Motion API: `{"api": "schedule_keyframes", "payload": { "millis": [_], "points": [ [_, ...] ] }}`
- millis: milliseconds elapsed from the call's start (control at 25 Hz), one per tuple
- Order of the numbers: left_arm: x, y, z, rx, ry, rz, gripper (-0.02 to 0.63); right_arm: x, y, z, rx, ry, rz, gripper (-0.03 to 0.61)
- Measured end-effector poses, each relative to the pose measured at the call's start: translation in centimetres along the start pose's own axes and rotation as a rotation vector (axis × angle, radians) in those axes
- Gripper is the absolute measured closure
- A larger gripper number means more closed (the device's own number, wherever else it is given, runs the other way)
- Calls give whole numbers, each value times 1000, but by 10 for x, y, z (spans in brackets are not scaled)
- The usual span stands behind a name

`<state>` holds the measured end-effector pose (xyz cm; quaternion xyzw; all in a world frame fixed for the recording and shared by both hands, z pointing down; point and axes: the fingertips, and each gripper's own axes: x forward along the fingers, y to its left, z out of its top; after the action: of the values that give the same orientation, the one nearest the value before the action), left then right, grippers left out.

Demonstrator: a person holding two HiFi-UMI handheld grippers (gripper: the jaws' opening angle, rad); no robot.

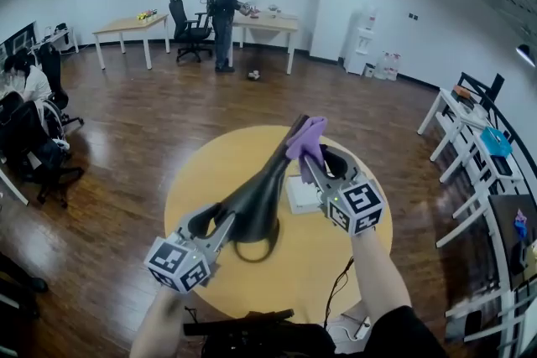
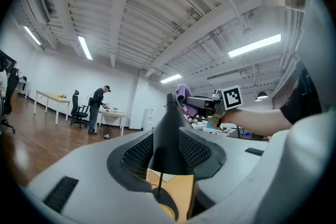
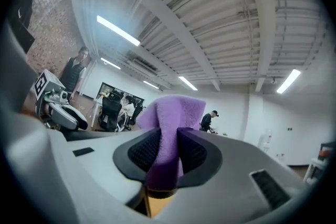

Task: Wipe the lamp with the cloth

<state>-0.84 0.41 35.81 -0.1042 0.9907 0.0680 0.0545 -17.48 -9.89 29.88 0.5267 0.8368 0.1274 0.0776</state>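
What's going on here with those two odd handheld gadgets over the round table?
A person is cleaning a black lamp, held up above a round yellow table. The left tool is clamped on the lamp's wider end and holds it at a slant. The right tool grips a purple cloth, which sits at the lamp's narrow top end.

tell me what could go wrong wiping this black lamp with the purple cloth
The left gripper clamps the black tapered lamp only near its wide end, over the round wooden table; pushing on the far tip could lever it loose. The right gripper pinches just a fold of the purple cloth, which could tug out.
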Motion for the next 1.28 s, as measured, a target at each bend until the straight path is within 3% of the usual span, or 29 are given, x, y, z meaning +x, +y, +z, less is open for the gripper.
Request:
{"api": "schedule_keyframes", "payload": {
  "millis": [80, 200, 280, 440, 600, 720, 1000, 1280],
  "points": [
    [-2, 1, -1, 4, 14, 22, 479, -1, -12, -18, 121, -22, 8, 485],
    [-3, -2, -2, 25, 36, 56, 479, 1, -7, -34, 364, -111, 132, 485],
    [-3, -4, -1, 28, 37, 86, 479, 3, 7, -35, 418, -156, 201, 485],
    [-7, -5, 2, 9, 20, 146, 479, -1, 31, -27, 337, -182, 270, 485],
    [-14, 0, 2, 6, -11, 186, 479, -12, 85, -27, 205, -126, 481, 485],
    [-21, 7, 3, -1, -24, 203, 479, -19, 116, -28, 127, -100, 572, 485],
    [-23, 6, 3, -5, -33, 228, 479, -44, 145, -46, 171, -69, 682, 485],
    [-26, 4, 2, -21, -39, 224, 479, -59, 158, -59, 249, -87, 699, 485]
  ]
}}
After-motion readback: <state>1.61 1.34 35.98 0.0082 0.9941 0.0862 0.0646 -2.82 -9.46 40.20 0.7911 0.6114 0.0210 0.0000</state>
